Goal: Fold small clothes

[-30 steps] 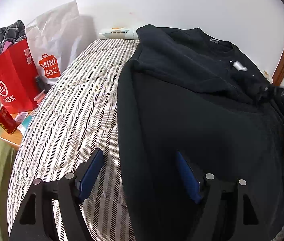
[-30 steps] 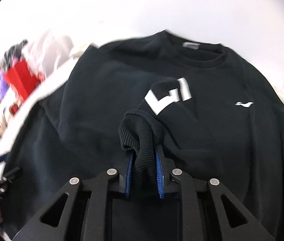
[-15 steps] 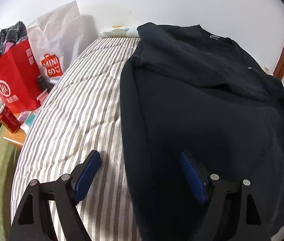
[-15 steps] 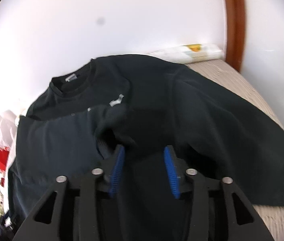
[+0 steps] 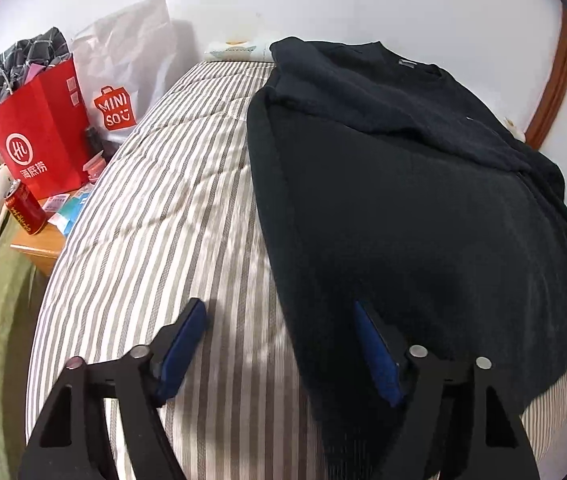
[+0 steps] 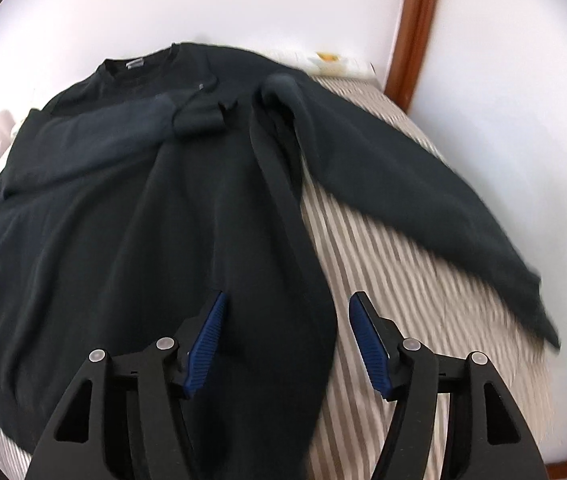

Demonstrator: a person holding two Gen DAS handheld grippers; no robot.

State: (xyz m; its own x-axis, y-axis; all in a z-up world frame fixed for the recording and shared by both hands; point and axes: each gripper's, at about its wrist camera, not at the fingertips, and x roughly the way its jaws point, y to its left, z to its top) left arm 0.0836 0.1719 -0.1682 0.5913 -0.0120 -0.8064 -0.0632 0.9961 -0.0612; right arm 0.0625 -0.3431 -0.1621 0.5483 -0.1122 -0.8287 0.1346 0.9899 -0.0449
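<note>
Striped bed (image 5: 171, 208) carries black sweatshirt (image 6: 131, 216) spread near its head edge, one sleeve (image 6: 95, 144) folded across chest, other sleeve (image 6: 415, 188) still out; left gripper (image 5: 279, 344) closing, right gripper (image 6: 285, 340) opening, both empty over the hem.

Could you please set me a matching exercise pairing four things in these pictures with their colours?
Things:
1. sweatshirt
2. can
3. bedcover
4. door frame

Colours:
A. brown
B. striped beige and grey
C. black
D. red

Pairs: 1-C, 2-D, 3-B, 4-A
</note>
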